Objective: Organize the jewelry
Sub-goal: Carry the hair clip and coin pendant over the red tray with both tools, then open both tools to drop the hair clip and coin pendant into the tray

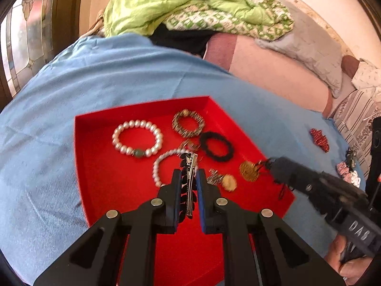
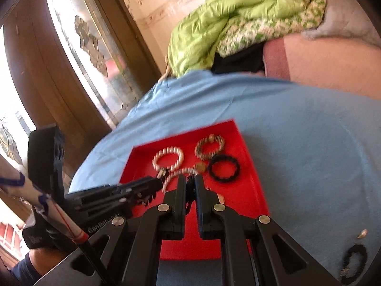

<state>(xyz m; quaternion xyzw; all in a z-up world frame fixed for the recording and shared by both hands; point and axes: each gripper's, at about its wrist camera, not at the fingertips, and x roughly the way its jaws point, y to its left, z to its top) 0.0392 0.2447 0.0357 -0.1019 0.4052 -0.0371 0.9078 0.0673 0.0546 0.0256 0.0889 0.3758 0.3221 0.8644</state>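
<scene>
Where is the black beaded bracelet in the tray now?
The black beaded bracelet lies in the red tray, toward its right, beside the brown patterned bracelet.

Left wrist camera looking down, close over the red tray [image 1: 90, 143], right wrist camera tilted down from 5 o'clock, both seeing tray, blue cloth [image 2: 297, 131], green blanket [image 1: 171, 2].

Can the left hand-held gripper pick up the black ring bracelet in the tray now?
Probably not yet: the left hand-held gripper is shut on a hair clip. The black ring bracelet itself lies uncovered in the red tray.
</scene>
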